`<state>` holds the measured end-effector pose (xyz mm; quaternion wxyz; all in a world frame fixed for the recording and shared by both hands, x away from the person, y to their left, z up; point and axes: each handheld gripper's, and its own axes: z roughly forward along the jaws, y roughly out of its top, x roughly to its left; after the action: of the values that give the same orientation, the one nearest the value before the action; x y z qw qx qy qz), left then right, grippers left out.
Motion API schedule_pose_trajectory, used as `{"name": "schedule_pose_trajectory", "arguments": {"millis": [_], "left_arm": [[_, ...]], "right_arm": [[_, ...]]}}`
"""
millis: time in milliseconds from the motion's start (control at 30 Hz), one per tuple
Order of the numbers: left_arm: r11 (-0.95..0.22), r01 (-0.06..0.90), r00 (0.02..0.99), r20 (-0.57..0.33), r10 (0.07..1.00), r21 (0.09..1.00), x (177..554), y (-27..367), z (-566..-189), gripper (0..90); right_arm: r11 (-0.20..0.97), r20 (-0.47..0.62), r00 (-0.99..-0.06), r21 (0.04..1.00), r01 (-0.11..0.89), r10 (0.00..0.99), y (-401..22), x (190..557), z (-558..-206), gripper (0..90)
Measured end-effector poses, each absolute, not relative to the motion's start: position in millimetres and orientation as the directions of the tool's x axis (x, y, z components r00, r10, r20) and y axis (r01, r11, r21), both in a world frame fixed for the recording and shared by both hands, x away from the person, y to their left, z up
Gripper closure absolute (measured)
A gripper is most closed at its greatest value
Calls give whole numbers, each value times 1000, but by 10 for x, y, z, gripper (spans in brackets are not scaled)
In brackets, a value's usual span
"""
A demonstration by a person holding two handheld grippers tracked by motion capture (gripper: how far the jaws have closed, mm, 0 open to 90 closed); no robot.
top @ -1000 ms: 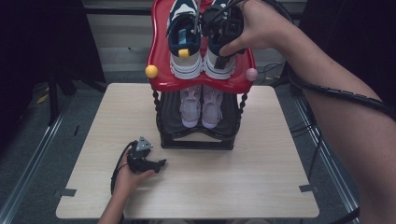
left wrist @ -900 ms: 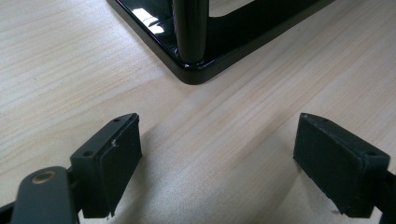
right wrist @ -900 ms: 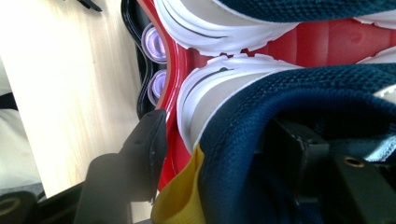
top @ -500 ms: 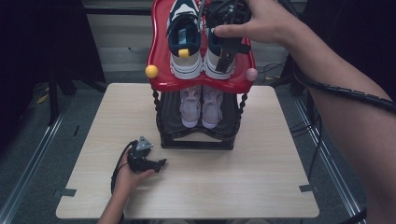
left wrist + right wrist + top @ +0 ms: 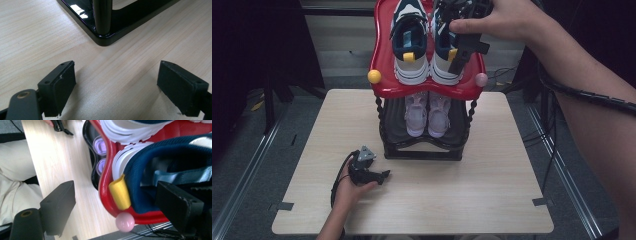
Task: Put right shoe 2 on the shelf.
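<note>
High view, shoe rack: a two-level shoe rack stands on the far middle of the wooden surface.
High view, top tray: the red top tray holds a pair of blue and white shoes, with the right shoe on its right side and the left shoe just beside it.
High view, lower shelf: a pair of pale pink shoes sits on the black lower shelf, under the tray.
High view, knobs: a yellow ball and a pink ball sit at the tray's front corners.
High view, right hand-held gripper: it hangs over the right shoe, at its heel.
High view, left hand-held gripper: it rests on the surface, near the rack's front left corner.
Left gripper view, jaws: they stand wide apart with bare wood between them; the rack's black base is just ahead.
Right gripper view, jaws: they have just been opening and now stand wide apart; one jaw is beside the shoe's blue collar and the yellow heel tab lies in the gap between them, with no pad pressing on it.
</note>
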<state>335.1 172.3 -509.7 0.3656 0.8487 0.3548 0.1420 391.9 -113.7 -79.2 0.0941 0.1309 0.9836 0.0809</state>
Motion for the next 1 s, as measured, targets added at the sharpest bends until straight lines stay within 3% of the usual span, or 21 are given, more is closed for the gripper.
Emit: {"name": "schedule_pose_trajectory", "arguments": {"millis": [1000], "left_arm": [[-480, 499, 708, -19, 706, 721, 3351, 1723, -5097, 146]], "right_arm": [[949, -144, -941, 130, 288, 305, -1594, 3696, -813, 177]]}}
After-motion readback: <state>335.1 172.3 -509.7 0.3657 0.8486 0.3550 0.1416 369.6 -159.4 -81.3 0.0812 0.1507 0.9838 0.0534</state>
